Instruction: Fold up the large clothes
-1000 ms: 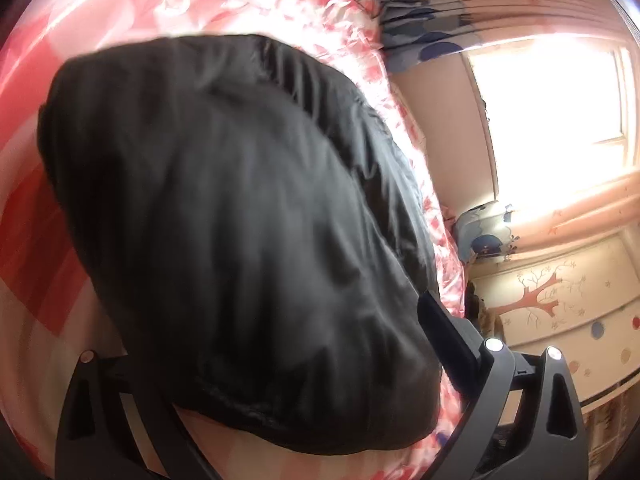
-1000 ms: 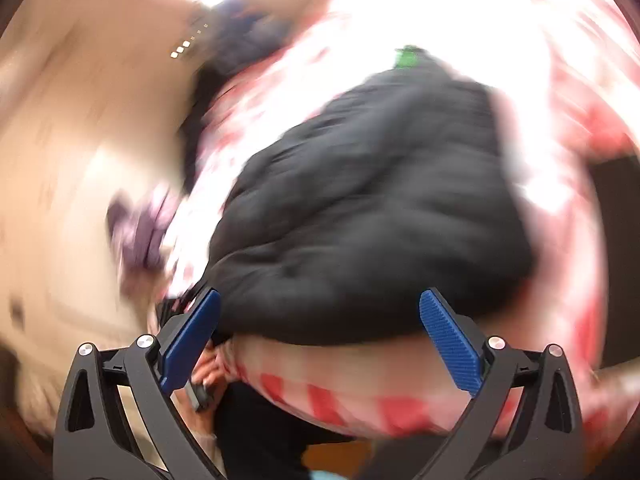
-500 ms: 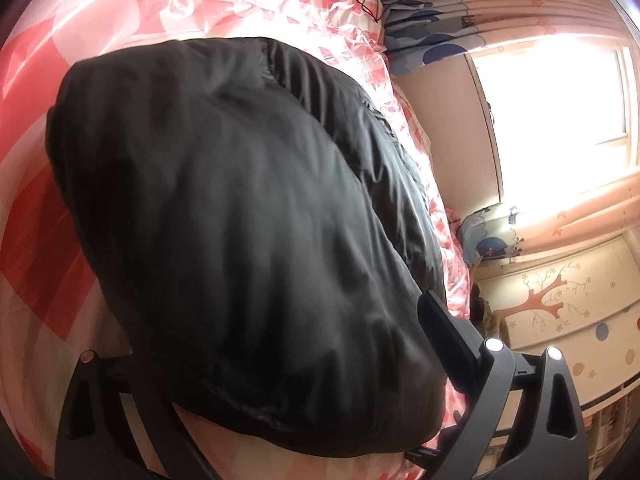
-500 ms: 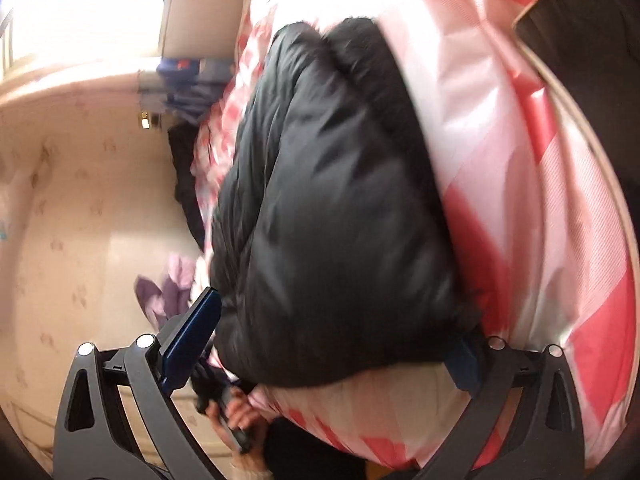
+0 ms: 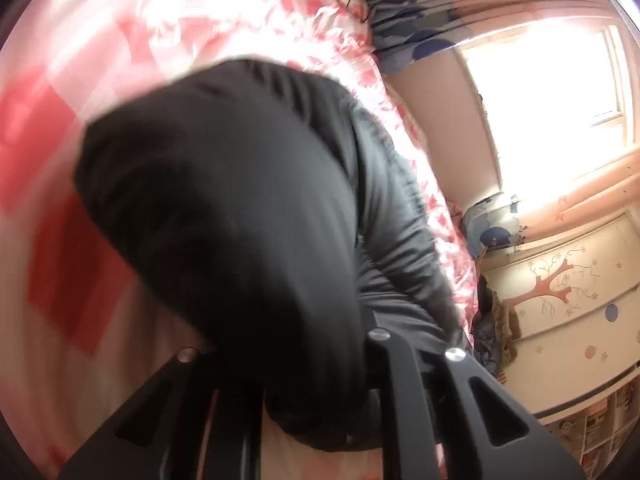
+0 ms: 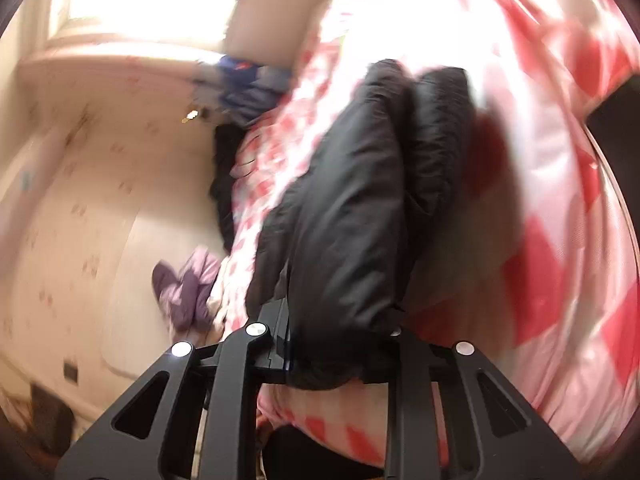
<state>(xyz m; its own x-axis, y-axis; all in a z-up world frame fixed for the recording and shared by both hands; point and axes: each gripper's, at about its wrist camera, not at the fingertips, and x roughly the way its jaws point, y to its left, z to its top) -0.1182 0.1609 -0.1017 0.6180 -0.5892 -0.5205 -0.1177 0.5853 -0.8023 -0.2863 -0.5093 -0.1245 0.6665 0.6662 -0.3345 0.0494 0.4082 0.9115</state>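
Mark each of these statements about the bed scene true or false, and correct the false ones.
1. The black jacket lies on a red and white checked bedspread. True.
2. The left claw has jacket fabric between its jaws, which are closing. True.
3. The right claw hangs apart from the jacket. False: jacket fabric sits between its closing jaws.
4. The jacket is bright green. False: it is black.
5. A purple garment shows beside the bed in the right wrist view. True.

Your left gripper (image 5: 296, 364) and right gripper (image 6: 340, 344) show matte black triangular-cutout frames studded with round silver screws.
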